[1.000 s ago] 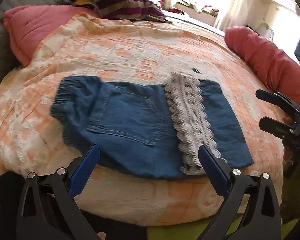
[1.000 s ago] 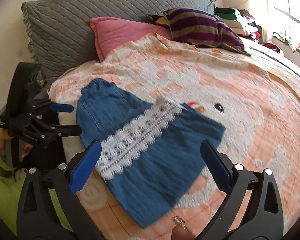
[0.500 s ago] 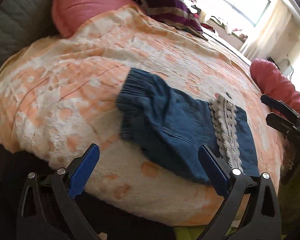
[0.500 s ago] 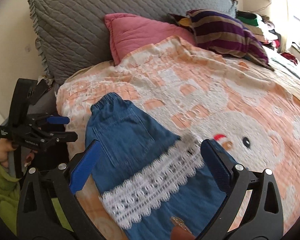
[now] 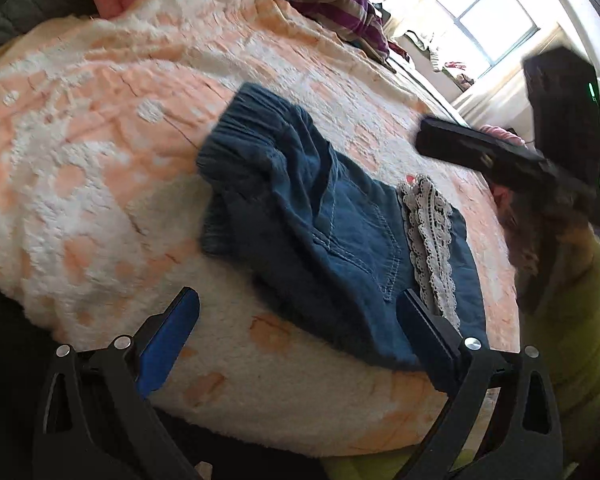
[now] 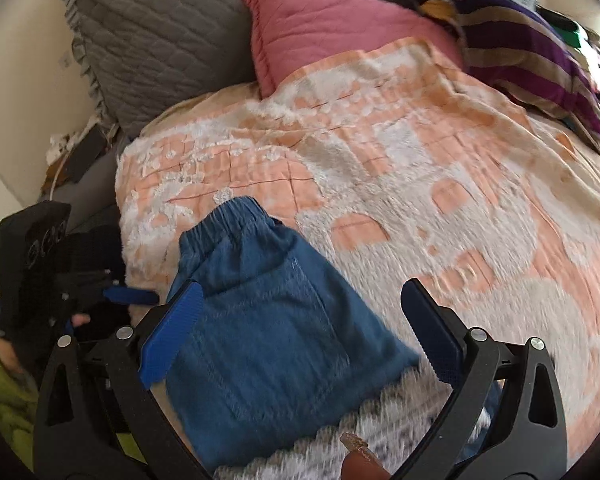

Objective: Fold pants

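Both the left claw [image 5: 296, 312] and the right claw [image 6: 300, 308] hang spread and empty. At twelve o'clock, the blue denim lace-trimmed pants [image 5: 320, 216] lie folded once on the orange-and-white fleece blanket [image 5: 100, 140]; a further fold seems left.

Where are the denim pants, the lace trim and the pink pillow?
denim pants [image 5: 332, 232], left wrist view, on the back pocket.
lace trim [image 5: 428, 236], left wrist view, middle of the band.
pink pillow [image 6: 320, 28], right wrist view, on its front face.

Bright glare from the window [image 5: 496, 20]; motion blur, fisheye-warped edges.
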`<action>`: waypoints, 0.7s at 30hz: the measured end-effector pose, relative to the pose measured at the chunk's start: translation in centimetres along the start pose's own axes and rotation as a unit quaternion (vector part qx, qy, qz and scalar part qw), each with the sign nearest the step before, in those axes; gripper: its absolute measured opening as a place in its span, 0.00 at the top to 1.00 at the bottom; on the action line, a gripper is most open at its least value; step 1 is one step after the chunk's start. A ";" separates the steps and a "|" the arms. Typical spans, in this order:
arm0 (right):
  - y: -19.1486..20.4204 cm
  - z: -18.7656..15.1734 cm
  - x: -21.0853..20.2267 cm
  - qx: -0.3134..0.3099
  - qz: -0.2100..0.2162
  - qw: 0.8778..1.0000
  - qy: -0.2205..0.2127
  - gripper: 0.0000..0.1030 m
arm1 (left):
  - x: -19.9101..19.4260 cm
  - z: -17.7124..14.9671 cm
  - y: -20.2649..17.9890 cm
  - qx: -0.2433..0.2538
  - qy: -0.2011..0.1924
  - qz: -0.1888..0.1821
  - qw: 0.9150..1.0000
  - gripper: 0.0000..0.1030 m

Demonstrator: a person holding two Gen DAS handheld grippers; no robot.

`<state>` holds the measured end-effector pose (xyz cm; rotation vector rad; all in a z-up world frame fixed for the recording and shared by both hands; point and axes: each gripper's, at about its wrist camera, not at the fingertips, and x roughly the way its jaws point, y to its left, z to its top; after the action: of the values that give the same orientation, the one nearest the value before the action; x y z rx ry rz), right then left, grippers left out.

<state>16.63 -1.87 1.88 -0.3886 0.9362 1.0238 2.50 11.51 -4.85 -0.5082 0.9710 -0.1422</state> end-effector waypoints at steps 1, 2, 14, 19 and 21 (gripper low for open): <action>0.3 0.5 0.7 -0.008 0.003 1.000 0.006 0.09 | 0.3 0.0 0.0 0.000 0.002 -0.001 1.000 0.05; 0.7 1.1 1.7 -0.019 0.012 1.000 0.015 0.09 | 0.5 -0.1 -0.1 0.001 0.003 -0.001 1.000 0.05; 2.8 4.4 10.5 -0.057 0.101 0.987 0.109 0.10 | 1.8 0.5 1.4 -0.018 0.006 -0.044 0.999 0.54; 3.5 3.9 11.4 -0.069 0.120 0.984 0.110 0.50 | 1.9 0.4 1.6 -0.022 0.005 -0.055 0.998 0.54; 3.6 3.6 10.4 -0.077 0.117 0.986 0.089 0.64 | 1.8 0.3 1.7 -0.026 0.003 -0.061 0.998 0.53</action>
<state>17.20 8.04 -4.01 -0.5142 1.0844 1.2959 3.60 12.52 -6.89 -0.6152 0.9524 -0.2279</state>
